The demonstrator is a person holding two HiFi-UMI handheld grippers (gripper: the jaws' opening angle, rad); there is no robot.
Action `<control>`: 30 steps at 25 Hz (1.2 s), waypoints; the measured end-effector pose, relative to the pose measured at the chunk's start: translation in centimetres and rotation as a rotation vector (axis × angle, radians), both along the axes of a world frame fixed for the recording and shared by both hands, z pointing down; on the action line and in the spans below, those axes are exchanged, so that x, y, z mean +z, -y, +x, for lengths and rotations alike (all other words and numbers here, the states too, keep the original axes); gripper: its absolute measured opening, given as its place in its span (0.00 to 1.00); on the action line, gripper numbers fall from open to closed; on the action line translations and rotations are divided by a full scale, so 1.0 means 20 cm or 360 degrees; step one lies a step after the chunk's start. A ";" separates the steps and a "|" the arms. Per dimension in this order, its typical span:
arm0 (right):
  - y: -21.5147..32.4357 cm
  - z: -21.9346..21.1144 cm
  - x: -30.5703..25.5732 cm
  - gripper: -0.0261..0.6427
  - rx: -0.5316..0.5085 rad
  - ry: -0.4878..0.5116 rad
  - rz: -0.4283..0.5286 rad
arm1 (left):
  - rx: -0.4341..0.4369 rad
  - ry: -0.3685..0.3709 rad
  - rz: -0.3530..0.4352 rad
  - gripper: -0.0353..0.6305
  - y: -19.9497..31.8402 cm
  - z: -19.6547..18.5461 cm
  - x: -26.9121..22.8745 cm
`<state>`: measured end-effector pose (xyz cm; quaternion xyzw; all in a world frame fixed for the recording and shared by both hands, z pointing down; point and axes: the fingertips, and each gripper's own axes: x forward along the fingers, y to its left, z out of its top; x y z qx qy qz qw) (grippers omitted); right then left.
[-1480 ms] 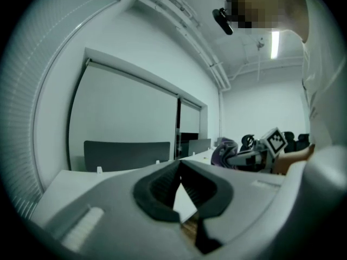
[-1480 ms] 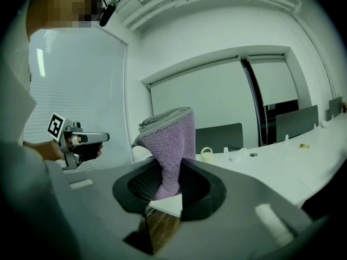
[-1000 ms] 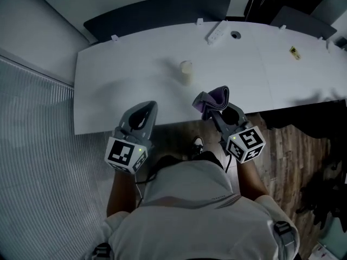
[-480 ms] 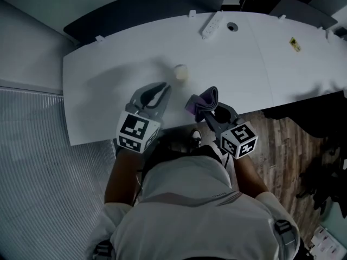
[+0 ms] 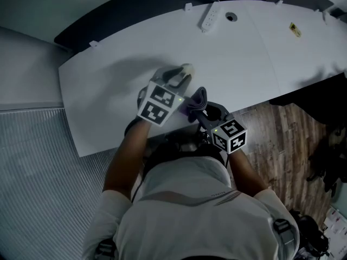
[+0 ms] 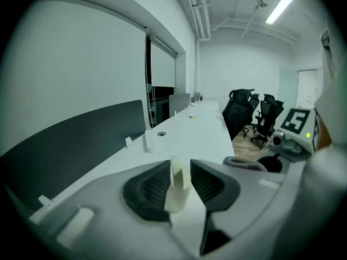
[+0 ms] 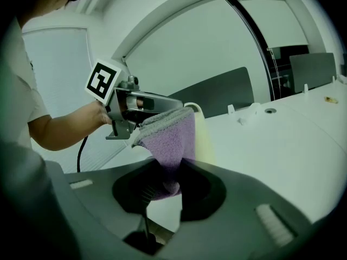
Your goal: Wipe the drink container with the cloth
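Drink container: small, pale cream, tall narrow cup, upright on left part of white desk. Left gripper jaws just been spreading, container standing between them, not squeezed. Right gripper pinching fuzzy purple cloth, just right of container, nearer

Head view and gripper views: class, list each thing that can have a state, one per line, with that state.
container: upright on the desk, between the left gripper's jaws.
cloth: bunched, pinched in the right gripper, close to the container.
left gripper: open; its jaws have just been opening, with the container between them.
right gripper: shut on the cloth.
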<state>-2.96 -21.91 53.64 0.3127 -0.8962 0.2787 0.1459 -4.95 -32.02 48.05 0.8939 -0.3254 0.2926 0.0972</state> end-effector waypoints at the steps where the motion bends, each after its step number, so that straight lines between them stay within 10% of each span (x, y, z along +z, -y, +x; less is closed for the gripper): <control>1: 0.00 -0.01 0.02 0.18 -0.0008 0.0001 -0.0009 | -0.0001 0.0017 -0.0013 0.23 0.01 0.01 0.02; 15: 0.11 -0.28 0.31 0.18 -0.0507 -0.0377 0.0090 | 0.0064 0.0117 -0.0106 0.17 0.02 0.03 0.14; 30: 0.35 -0.24 0.25 0.18 0.0224 0.0578 -0.0503 | 0.0025 0.0112 -0.0170 0.16 0.02 0.02 0.16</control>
